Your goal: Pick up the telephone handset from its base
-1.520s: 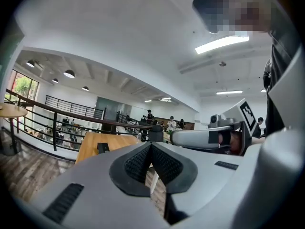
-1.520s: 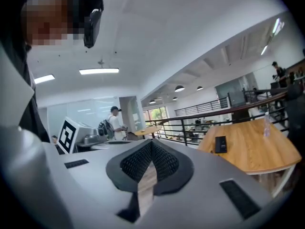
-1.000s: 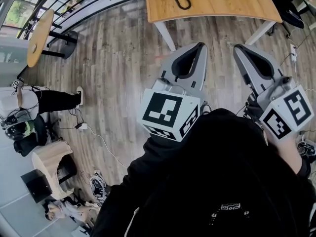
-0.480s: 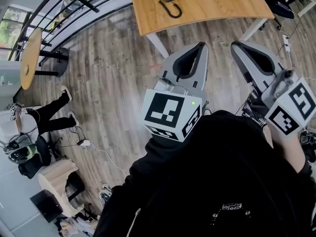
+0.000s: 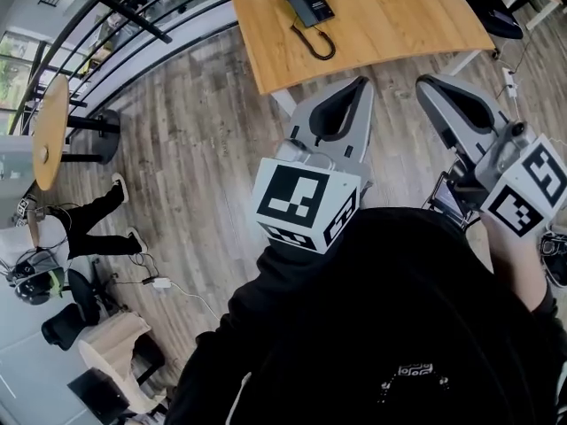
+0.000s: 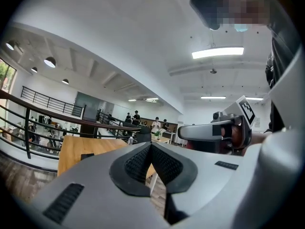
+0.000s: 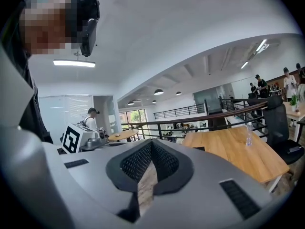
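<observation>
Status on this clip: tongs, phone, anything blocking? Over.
Left tongs and right tongs shut, empty, short of the desk. Phone on desk, untouched, cord looped beside it. Nothing seen blocking the approach.

Telephone (image 5: 308, 2): handset not distinguishable from base at this size. In the gripper views only a dark sliver of it is shown, the rest being covered by the left gripper (image 6: 150, 144) and the right gripper (image 7: 151, 142). Table (image 5: 399, 25): far side cut off by the top edge. Distant people (image 6: 136, 118): too small to be described.
</observation>
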`<state>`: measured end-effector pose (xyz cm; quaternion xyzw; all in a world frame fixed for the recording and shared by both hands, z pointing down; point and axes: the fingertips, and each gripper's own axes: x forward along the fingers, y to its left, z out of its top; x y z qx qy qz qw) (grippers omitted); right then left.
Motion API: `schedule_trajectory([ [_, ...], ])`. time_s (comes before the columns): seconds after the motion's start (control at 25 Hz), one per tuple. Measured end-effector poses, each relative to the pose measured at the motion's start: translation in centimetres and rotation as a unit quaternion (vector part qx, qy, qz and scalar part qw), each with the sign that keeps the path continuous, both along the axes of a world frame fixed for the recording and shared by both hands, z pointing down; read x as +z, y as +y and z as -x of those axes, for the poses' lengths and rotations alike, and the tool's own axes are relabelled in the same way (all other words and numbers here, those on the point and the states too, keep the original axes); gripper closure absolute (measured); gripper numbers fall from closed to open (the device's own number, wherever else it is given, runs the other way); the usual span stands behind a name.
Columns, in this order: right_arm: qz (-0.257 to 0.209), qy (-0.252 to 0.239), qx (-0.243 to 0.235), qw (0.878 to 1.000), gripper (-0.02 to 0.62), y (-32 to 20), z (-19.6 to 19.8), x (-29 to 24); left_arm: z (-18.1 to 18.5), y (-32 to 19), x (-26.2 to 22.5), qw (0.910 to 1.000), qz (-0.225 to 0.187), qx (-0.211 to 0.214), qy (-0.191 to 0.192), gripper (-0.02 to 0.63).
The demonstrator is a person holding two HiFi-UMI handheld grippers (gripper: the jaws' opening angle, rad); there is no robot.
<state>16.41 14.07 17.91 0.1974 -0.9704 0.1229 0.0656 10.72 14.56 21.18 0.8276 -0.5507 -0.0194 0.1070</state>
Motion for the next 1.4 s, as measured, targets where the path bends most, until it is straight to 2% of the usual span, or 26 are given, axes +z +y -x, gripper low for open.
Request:
schedule_trajectory([
  [0.2, 0.007, -0.003, 0.026, 1.0, 0.578, -1.1, 1.6, -0.8, 1.8, -0.8, -1.0, 0.9997, -0.002, 0.024, 0.003, 0.601],
  [0.44, 0.003, -0.006, 0.04, 0.999, 0.578, -4.1, 4.8, -0.8, 6.7, -2.2, -0.4, 0.9999, 0.001, 0.014, 0.009, 0.601],
  [0.6, 0.002, -0.007, 0.021, 1.0, 0.578, -4.7, 8.5, -0.6, 10.3, -2.2, 0.0, 0.9999, -0.002, -0.006, 0.009, 0.601],
  [0.8, 0.027, -0.005, -0.016, 0.999, 0.578, -4.3, 13.6, 0.7, 13.1, -1.7, 0.8, 0.9986, 0.012, 0.002, 0.051, 0.601],
  [0.92, 0.032, -0.003, -0.039, 0.999, 0.578, -4.1, 16.5, 0.8, 15.0, -1.3, 1.2, 0.9978, 0.01, -0.016, 0.063, 0.601],
  [1.16, 0.034, 0.006, -0.062, 0.997, 0.578, -4.8, 18.9, 1.0, 18.8, -0.4, 2.2, 0.9947, 0.02, -0.058, 0.082, 0.601],
  [1.4, 0.043, 0.005, -0.092, 0.995, 0.578, -8.2, 21.3, 2.5, 20.3, -2.3, 3.1, 0.9939, 0.023, -0.084, 0.067, 0.601],
])
